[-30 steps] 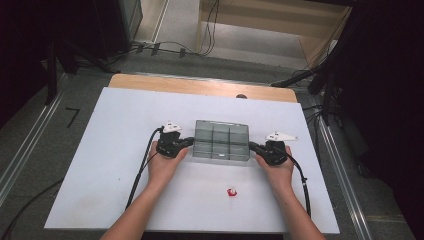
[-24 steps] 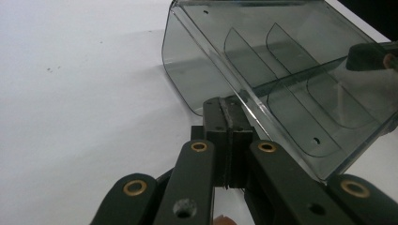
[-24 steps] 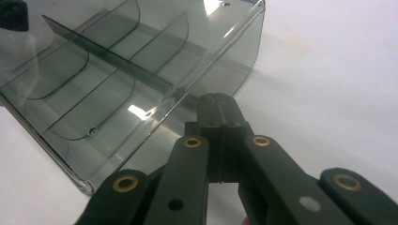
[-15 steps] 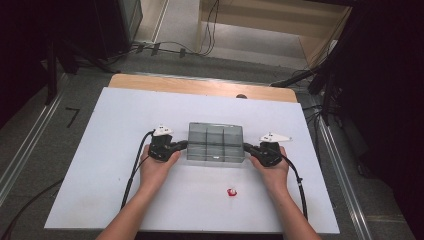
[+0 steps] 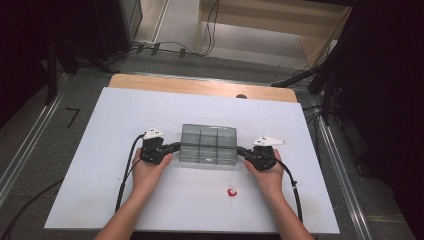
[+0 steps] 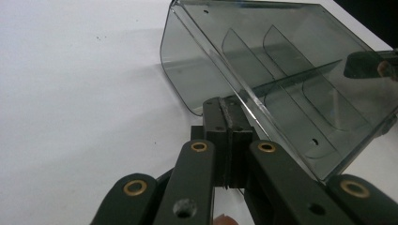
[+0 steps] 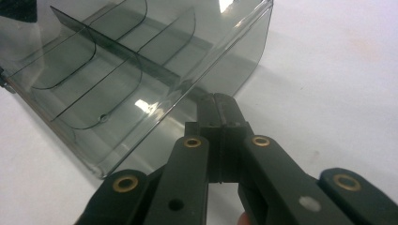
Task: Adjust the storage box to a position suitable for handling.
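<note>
White surface (image 5: 100, 150) spans mid-frame, smoky divided box (image 5: 208, 145) at its center, left claw (image 5: 176, 146) and right claw (image 5: 241, 149) both fully closed, tips pressed against the box's left and right walls, gripping nothing.

White table (image 5: 100, 150) carries a smoky divided box (image 5: 208, 144) and 1 small red-white item (image 5: 232, 192).

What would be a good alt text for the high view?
Two hands press the shut left gripper and right gripper against opposite ends of a clear grey divided box on a white table. A small red object lies nearer the person.
</note>
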A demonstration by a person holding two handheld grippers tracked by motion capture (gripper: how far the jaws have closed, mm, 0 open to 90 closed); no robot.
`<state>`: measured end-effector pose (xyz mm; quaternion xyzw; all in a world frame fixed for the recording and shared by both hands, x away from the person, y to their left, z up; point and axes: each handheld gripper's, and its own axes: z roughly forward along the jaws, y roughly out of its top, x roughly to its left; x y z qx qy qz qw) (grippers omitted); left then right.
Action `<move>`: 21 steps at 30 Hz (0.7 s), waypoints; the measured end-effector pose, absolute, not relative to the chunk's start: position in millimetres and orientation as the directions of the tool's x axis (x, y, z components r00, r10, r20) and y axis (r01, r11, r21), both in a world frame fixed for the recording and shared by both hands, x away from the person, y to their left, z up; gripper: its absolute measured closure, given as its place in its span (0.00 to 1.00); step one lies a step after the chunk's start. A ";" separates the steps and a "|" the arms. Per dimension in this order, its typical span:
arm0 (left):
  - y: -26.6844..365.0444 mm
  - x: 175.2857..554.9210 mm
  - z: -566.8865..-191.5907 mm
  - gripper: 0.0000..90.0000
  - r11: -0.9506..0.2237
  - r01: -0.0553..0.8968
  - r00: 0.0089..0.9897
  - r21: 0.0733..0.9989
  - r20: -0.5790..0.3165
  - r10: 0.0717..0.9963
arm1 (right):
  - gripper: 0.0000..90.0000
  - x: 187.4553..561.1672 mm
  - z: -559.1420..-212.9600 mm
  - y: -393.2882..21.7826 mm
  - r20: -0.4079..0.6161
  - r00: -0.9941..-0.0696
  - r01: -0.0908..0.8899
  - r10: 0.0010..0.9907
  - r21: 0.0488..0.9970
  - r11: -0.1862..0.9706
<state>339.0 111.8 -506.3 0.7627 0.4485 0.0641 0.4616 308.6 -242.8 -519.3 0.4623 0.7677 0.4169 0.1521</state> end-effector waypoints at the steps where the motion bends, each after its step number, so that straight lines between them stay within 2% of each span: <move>1: 112.5 337.5 -506.5 1.00 -0.178 0.623 0.594 0.762 -0.312 0.742 | 0.98 307.7 -519.2 -242.5 0.150 -0.526 0.580 0.837 0.783 0.225; 16: 114.3 336.8 -507.3 0.99 -0.184 0.607 0.609 0.773 -0.304 0.733 | 0.97 303.6 -517.4 -240.7 0.137 -0.510 0.578 0.849 0.786 0.221; 17: 115.6 334.9 -505.6 0.94 -0.196 0.592 0.610 0.782 -0.276 0.743 | 0.97 302.0 -515.7 -241.0 0.144 -0.494 0.582 0.857 0.788 0.203; 21: 121.9 330.9 -502.9 0.73 -0.192 0.571 0.620 0.798 -0.266 0.738 | 0.97 294.8 -510.0 -246.1 0.146 -0.475 0.565 0.868 0.807 0.173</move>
